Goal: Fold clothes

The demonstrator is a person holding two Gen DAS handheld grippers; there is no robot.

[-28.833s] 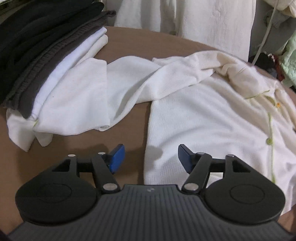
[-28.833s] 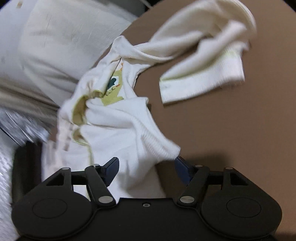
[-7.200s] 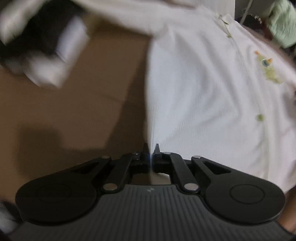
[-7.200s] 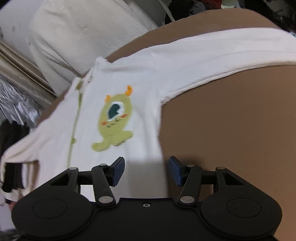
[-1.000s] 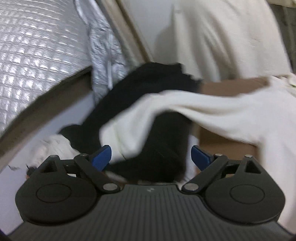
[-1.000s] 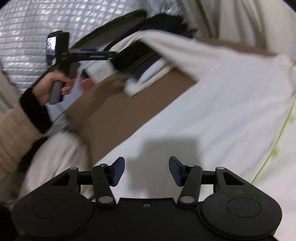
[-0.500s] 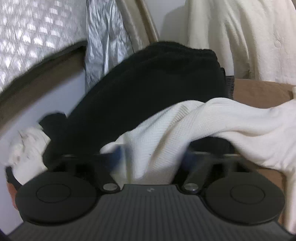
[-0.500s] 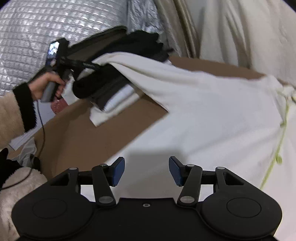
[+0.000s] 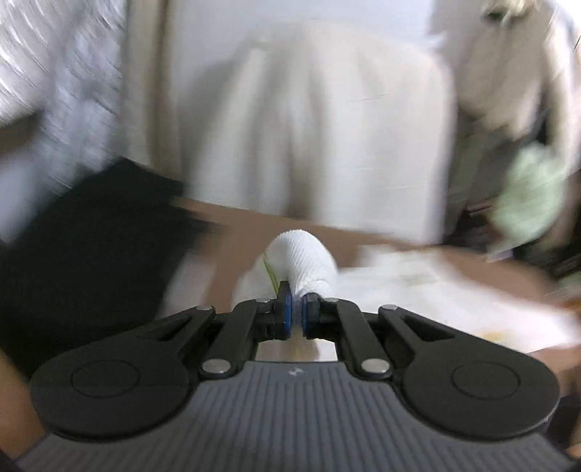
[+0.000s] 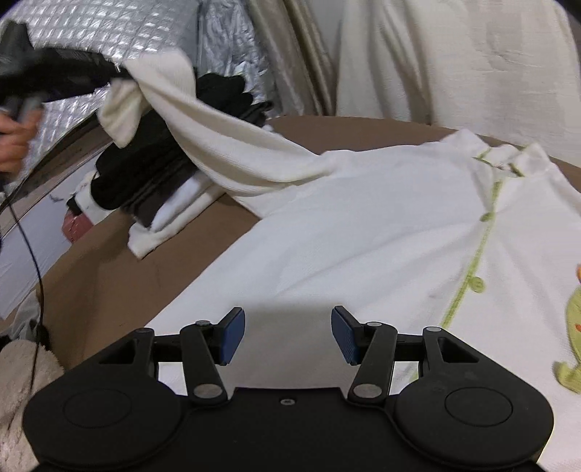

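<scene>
While my left gripper (image 9: 296, 315) is clamped on the sleeve (image 9: 307, 259), its blue pads (image 9: 287, 312) pinch a rolled bit of white ribbed cloth with only a sliver between them. Left view is badly blurred, so beyond the sleeve I only make out a dark mass at left, pale hanging cloth behind and the brown table (image 9: 254, 221).

From the right wrist view I see the left gripper (image 10: 116, 74) up at top left, held in a hand (image 10: 12, 141), with the sleeve (image 10: 218, 134) lifted off the table and stretched up from the shirt (image 10: 363, 236) to it. Sleeve passes over the stack (image 10: 152, 174) of folded dark and white clothes, just above it; touching or not, can't tell.

Shirt lies flat on the table (image 10: 109, 276), front up, green placket and buttons (image 10: 475, 283) running down the right side, green print (image 10: 573, 337) at the right edge, collar at the far end.

My right gripper (image 10: 288, 334) hangs over the shirt's body, jaws apart, nothing between the pads (image 10: 232, 334). Its shadow falls on the cloth just ahead.

Quilted silver sheet (image 10: 109, 29) and cream curtains (image 10: 454, 58) behind the table. Black cable (image 10: 29, 247) hangs at the left edge.
</scene>
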